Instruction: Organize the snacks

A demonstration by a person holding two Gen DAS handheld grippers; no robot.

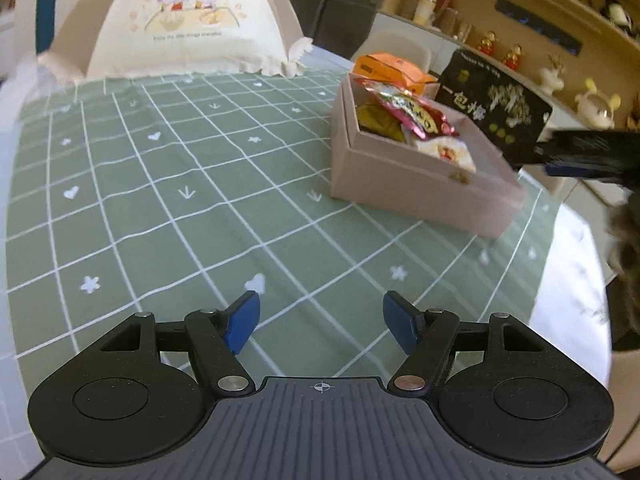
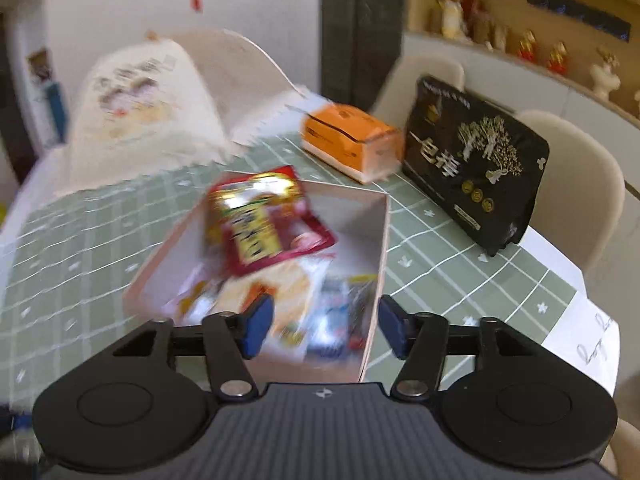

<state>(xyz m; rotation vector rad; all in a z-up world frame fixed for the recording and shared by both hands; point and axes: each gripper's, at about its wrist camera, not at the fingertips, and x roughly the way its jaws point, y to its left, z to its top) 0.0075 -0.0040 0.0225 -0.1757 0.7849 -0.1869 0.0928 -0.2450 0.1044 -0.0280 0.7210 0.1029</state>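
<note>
Right tool (image 2: 326,326) agape above snack box (image 2: 382,216).

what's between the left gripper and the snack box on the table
Nothing. In the left wrist view, only bare green checked tablecloth lies between the open left gripper and the pink snack box.

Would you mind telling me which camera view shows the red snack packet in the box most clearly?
The left wrist view: the red snack packet is sharp there, lying on other snacks in the pink box. The right wrist view is closer to the packet and shows its face, but motion blur smears the print.
</note>
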